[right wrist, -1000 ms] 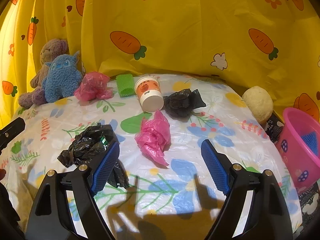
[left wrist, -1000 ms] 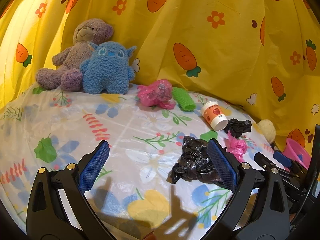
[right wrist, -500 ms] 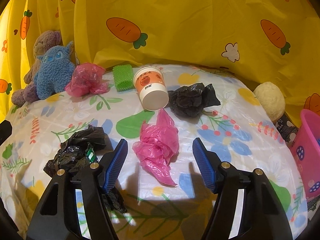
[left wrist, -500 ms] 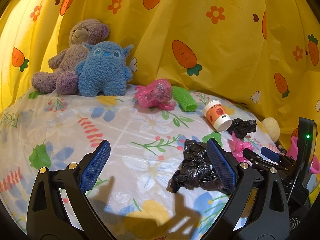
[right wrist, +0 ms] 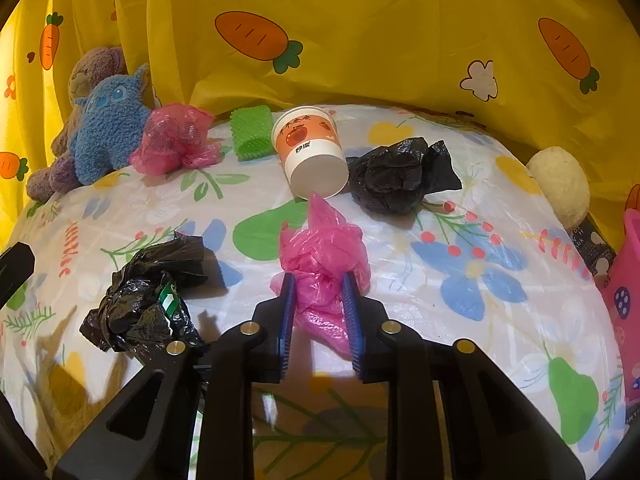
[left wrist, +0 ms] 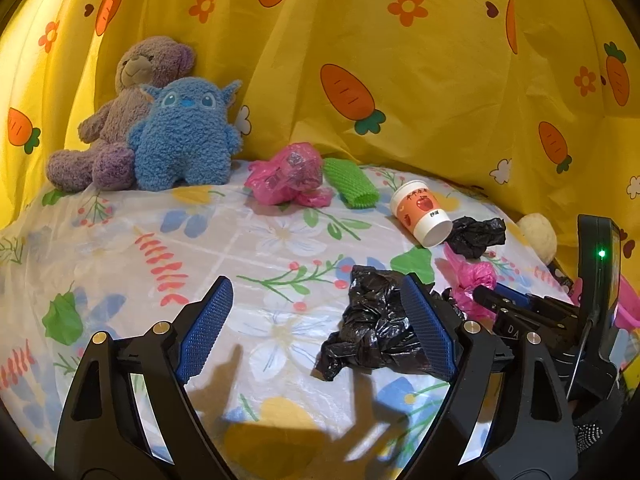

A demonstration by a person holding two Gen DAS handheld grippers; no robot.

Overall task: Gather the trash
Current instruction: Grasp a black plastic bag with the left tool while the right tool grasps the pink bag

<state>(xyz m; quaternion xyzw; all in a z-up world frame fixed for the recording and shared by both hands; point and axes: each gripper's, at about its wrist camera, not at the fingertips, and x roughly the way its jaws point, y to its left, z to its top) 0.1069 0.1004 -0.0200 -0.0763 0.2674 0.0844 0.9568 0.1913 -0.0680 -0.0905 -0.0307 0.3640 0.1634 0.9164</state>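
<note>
left wrist cam: low over the table (left wrist: 120, 240), tilted down, facing the yellow curtain (left wrist: 440, 80), paper cup (left wrist: 420, 218) off to its right | right wrist cam: closer, cup (right wrist: 310, 154) dead ahead | both share cup, curtain, plush toys (left wrist: 180, 132)

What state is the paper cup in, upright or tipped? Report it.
Tipped. The paper cup lies on its side on the tablecloth, beside the black bag.

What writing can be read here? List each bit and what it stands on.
"DA": on the body of the right gripper, left wrist view; rest hidden.
Paper cup: Chinese characters around an apple picture, too blurred.
Black box at right edge: white letters, too small.
Green label in black bag: unreadable.
</note>
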